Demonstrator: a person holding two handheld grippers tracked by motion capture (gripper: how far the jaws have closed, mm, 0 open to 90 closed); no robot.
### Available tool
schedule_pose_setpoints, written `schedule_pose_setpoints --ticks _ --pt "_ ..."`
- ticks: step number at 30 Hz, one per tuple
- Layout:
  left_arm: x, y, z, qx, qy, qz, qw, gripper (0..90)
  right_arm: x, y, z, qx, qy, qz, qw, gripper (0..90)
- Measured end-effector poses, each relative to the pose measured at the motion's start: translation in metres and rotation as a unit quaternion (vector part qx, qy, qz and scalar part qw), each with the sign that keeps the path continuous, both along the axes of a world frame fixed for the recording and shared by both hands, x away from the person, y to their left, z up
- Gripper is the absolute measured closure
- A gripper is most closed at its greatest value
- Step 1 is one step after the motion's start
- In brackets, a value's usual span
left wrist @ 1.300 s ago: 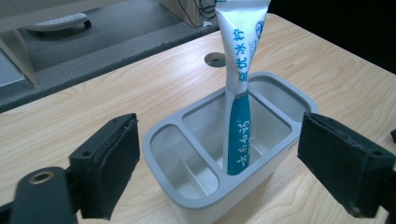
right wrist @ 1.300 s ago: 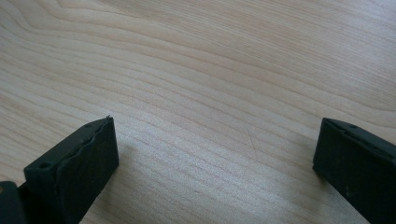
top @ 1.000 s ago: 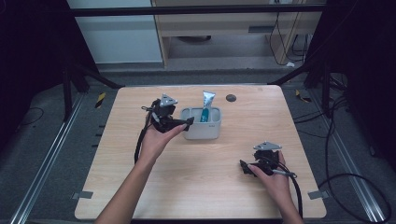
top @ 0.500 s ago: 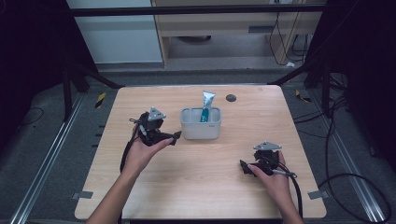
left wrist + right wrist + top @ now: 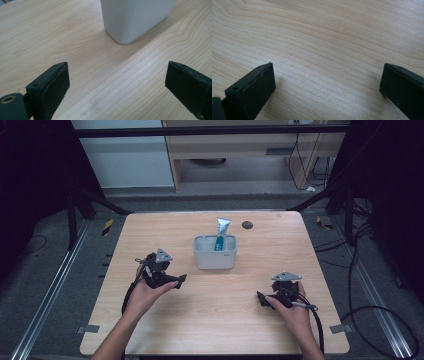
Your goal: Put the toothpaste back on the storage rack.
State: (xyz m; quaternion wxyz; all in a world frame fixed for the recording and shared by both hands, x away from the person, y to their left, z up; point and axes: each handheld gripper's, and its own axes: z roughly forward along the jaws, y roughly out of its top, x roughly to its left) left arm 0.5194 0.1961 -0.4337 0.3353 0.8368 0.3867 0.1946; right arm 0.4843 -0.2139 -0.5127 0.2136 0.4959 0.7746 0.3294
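Left claw [image 5: 181, 279] has withdrawn; bin [image 5: 214, 254] lies ahead.

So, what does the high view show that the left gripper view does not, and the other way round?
The high view alone shows the teal and white tube standing in the white container, a small dark disc behind it, both hands, and the right tongs low on the table. The left gripper view alone shows close detail: the container's ribbed wall and rounded lower corner, and the two black pads of the left tongs wide apart with nothing between them. Both show the container, the wooden tabletop and the left tongs.
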Motion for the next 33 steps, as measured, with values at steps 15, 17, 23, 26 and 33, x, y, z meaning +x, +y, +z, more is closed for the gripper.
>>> schedule_pose_setpoints --ticks 15,17,23,26,33 --pt "-0.006 0.031 -0.021 0.013 0.022 0.024 0.9994 5.1 0.000 0.000 0.000 0.000 0.000 0.000 1.0000 0.4" --pt "-0.007 0.038 -0.025 0.014 0.027 0.030 0.9991 5.1 0.000 0.000 0.000 0.000 0.000 0.000 1.0000 0.4" --pt "-0.008 0.055 -0.034 0.014 0.037 0.046 0.9981 4.8 0.000 0.000 0.000 0.000 0.000 0.000 1.0000 0.4" --pt "-0.007 0.063 -0.037 0.016 0.041 0.055 0.9975 4.7 0.000 0.000 0.000 0.000 0.000 0.000 1.0000 0.4" --pt "-0.005 0.079 -0.045 0.015 0.043 0.077 0.9960 4.6 0.000 0.000 0.000 0.000 0.000 0.000 1.0000 0.4"
